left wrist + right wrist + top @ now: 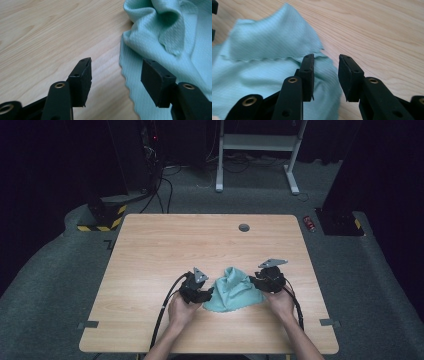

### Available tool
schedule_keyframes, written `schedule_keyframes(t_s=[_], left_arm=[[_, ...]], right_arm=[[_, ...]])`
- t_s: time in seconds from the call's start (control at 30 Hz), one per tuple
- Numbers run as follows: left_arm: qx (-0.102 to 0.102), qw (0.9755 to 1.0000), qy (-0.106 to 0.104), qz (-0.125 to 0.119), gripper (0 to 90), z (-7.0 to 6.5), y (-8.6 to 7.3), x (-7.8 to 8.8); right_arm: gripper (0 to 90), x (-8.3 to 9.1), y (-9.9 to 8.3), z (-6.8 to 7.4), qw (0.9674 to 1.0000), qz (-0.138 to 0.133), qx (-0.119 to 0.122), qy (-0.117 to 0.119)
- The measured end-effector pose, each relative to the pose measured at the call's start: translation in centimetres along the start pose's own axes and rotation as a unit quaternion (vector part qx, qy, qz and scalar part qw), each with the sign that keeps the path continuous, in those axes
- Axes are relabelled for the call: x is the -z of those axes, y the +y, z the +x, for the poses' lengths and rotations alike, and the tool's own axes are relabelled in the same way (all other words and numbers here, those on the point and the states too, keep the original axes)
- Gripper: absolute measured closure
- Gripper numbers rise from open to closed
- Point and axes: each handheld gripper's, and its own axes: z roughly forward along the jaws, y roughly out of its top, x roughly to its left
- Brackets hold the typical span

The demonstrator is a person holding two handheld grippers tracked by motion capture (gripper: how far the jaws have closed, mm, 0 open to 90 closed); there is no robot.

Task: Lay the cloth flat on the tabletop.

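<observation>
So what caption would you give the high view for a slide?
Two hand-held grippers, left and right, flank a crumpled mint-green cloth on a wooden table.

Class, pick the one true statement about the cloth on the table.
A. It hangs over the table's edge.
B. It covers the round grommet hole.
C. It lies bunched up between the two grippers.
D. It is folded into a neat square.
C: the mint-green cloth sits crumpled, with raised folds, between the left gripper and the right gripper, well inside the table.
</observation>
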Motion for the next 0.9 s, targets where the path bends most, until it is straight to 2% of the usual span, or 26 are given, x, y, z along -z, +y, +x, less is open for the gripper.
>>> schedule_keyframes(t_s=[0.1,0.2,0.27,0.33,0.5,0.6,0.7,0.8,0.9], left_arm=[[-0.007,0.9999,0.001,0.009,42.9,-0.2,0.6,-1.1],[-0.02,0.9993,-0.002,0.033,44.8,-0.7,0.8,-2.3],[-0.022,0.9993,-0.015,0.025,50.4,-0.7,0.8,-2.3],[-0.037,0.9987,-0.023,0.028,56.0,-0.8,0.8,-2.3],[-0.055,0.9964,-0.053,0.038,76.1,-0.9,1.1,-2.2],[-0.078,0.9947,-0.047,0.048,86.2,-1.0,0.9,-1.8],[-0.09,0.9934,-0.04,0.059,88.8,-0.8,0.4,-1.1],[-0.092,0.9927,-0.038,0.069,89.2,-0.3,-0.1,-0.3],[-0.085,0.9932,-0.038,0.069,89.0,-0.1,-0.5,0.0]], right_arm=[[61.8,-0.4,-0.2,-0.5,0.9999,0.011,-0.008,-0.006],[61.3,-1.2,-0.4,-0.6,0.9996,0.025,-0.009,-0.009],[62.6,-1.7,-0.5,-0.4,0.9992,0.037,-0.005,-0.014],[67.3,-2.0,-0.7,-0.2,0.9989,0.045,0.006,-0.014],[83.0,-1.8,-1.0,-0.1,0.9989,0.043,0.018,0.007],[86.8,-1.6,-1.3,0.0,0.9988,0.042,0.023,0.009],[88.1,-1.0,-2.0,-0.2,0.999,0.038,0.021,0.013],[88.2,-0.4,-2.8,-0.1,0.9989,0.036,0.021,0.02],[88.0,0.1,-3.3,0.2,0.9986,0.035,0.025,0.03]])
